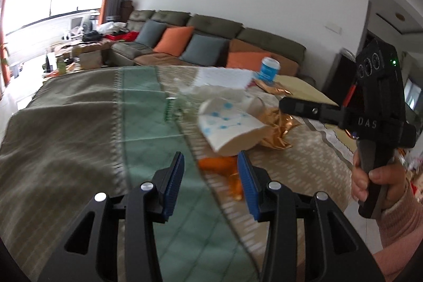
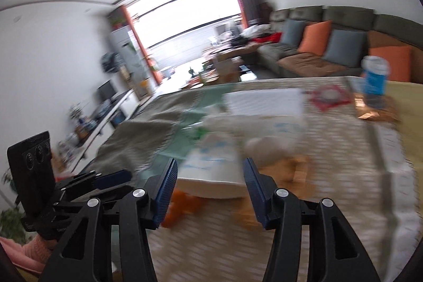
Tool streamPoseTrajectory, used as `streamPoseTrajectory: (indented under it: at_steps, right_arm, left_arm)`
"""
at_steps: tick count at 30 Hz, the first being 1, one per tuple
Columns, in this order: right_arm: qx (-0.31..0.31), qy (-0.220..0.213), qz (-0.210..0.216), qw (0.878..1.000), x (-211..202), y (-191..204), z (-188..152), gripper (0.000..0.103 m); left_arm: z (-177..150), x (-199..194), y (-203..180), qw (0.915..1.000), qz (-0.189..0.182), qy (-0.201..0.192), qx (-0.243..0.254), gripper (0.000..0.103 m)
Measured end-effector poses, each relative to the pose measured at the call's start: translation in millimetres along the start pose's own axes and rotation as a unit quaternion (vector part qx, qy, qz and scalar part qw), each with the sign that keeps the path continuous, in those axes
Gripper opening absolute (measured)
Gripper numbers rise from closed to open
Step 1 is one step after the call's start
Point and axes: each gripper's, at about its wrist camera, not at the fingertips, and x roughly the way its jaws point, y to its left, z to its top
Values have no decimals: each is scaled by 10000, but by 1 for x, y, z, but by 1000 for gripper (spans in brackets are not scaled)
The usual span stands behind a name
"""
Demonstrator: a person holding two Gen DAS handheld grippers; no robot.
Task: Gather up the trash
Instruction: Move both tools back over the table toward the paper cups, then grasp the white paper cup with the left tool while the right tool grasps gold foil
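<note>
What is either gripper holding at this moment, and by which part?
Nothing. The left gripper and right gripper both have their jaws apart with nothing between the pads, above the tablecloth short of the white paper bag.

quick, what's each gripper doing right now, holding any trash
Left gripper: open, nothing held, above the table's cloth.
Right gripper: open, nothing held, facing the white paper packet.

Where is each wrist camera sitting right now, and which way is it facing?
Left wrist: on the left gripper, facing the littered table and sofa; the hand holding the right gripper shows.
Right wrist: on the right gripper, facing table, window; left gripper at lower left.
Shared: white bag, blue can, sofa.
</note>
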Motion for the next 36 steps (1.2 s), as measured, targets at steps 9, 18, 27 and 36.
streamPoseTrajectory:
  at_steps: [9,18,27,36]
  right_arm:
    - [570,-22,-444,9974,-9,-59,-8,64]
    - [907,300,-242,9951,14,-78,-19,55]
    - [1079,287,-167,9936,6,-85,-22,16]
    - [823,87,-68,9965,-14,-69,-12,9]
  left_arm:
    - [11,40,-6,9990,3,450,-14,45]
    - [20,53,4,9976,-165,599,-319,25]
    - [20,48,1,9985,-136,456,-277,11]
    - [18,20,2,9995,-148,136,-255,10]
